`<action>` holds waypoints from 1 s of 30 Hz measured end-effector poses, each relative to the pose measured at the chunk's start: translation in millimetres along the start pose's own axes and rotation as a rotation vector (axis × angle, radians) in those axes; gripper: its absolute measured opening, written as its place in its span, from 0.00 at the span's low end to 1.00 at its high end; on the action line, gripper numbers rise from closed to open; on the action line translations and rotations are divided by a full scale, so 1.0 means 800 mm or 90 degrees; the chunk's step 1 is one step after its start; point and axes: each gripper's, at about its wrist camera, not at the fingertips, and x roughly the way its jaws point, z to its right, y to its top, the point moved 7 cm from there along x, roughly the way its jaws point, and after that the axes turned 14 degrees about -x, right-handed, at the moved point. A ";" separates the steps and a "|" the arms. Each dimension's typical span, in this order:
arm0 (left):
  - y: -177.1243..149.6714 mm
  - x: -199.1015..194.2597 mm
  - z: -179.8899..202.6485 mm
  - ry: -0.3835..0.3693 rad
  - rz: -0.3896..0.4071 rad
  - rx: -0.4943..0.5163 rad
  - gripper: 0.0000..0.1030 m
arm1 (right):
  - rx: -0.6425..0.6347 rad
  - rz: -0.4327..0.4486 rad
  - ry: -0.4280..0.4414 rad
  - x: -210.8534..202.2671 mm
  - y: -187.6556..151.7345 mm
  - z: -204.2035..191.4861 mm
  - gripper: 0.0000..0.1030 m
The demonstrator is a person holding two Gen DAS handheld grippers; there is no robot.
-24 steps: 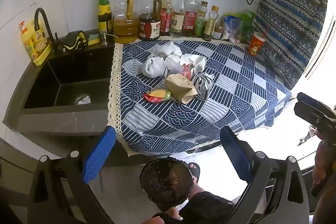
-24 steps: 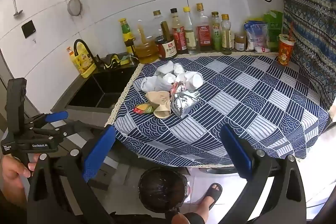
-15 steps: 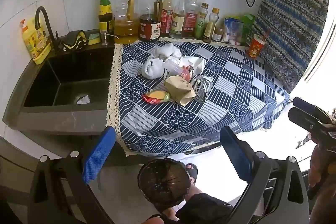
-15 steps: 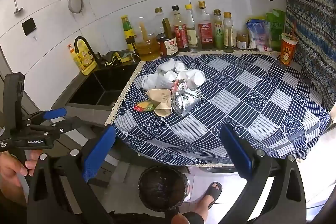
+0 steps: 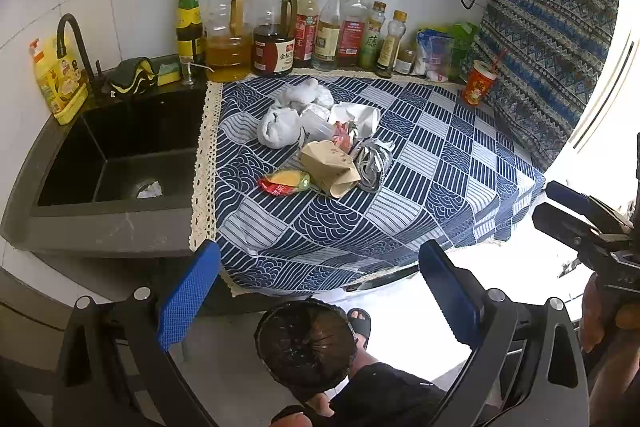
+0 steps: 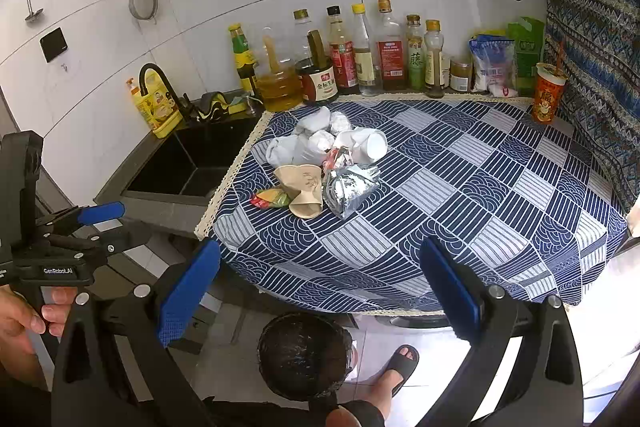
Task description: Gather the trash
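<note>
A heap of trash lies on the blue patterned tablecloth (image 5: 436, 187): crumpled white tissues (image 5: 280, 125), a tan paper bag (image 5: 330, 167), a silver foil wrapper (image 5: 372, 163) and a red-yellow snack packet (image 5: 284, 183). The same heap shows in the right wrist view, with the tan bag (image 6: 302, 189) and the foil wrapper (image 6: 348, 187). My left gripper (image 5: 320, 291) is open and empty, well short of the table's front edge. My right gripper (image 6: 320, 291) is open and empty too, also in front of the table. A black-lined bin (image 5: 306, 343) stands on the floor below both.
A black sink (image 5: 116, 155) with a tap lies left of the cloth. Sauce and oil bottles (image 5: 280, 35) line the back wall. A red cup (image 5: 478, 85) stands at the back right by a patterned hanging. My foot in a sandal (image 6: 400, 363) is beside the bin.
Both grippers have drifted slightly, so the table sits a touch higher in each view. Both stay open and the trash has not moved.
</note>
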 end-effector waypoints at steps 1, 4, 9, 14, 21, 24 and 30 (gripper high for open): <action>0.000 0.000 0.001 -0.001 0.001 0.001 0.94 | 0.003 0.001 0.001 0.000 0.000 0.001 0.96; -0.002 -0.001 0.003 -0.001 0.003 0.002 0.94 | 0.009 0.000 0.001 0.002 -0.001 0.002 0.96; -0.004 -0.002 0.005 -0.001 0.001 0.001 0.94 | 0.013 0.000 0.001 0.003 0.000 0.004 0.96; -0.002 0.000 0.002 0.001 0.000 -0.003 0.94 | 0.018 0.003 0.010 0.003 -0.001 0.004 0.96; -0.001 0.002 0.001 0.001 0.002 -0.007 0.94 | 0.019 0.001 0.008 0.004 -0.001 0.007 0.96; 0.000 0.004 0.000 -0.002 0.001 -0.012 0.94 | 0.018 -0.001 0.008 0.005 -0.002 0.007 0.96; 0.000 0.005 0.000 -0.002 -0.002 -0.011 0.94 | 0.021 -0.002 0.008 0.006 -0.006 0.008 0.96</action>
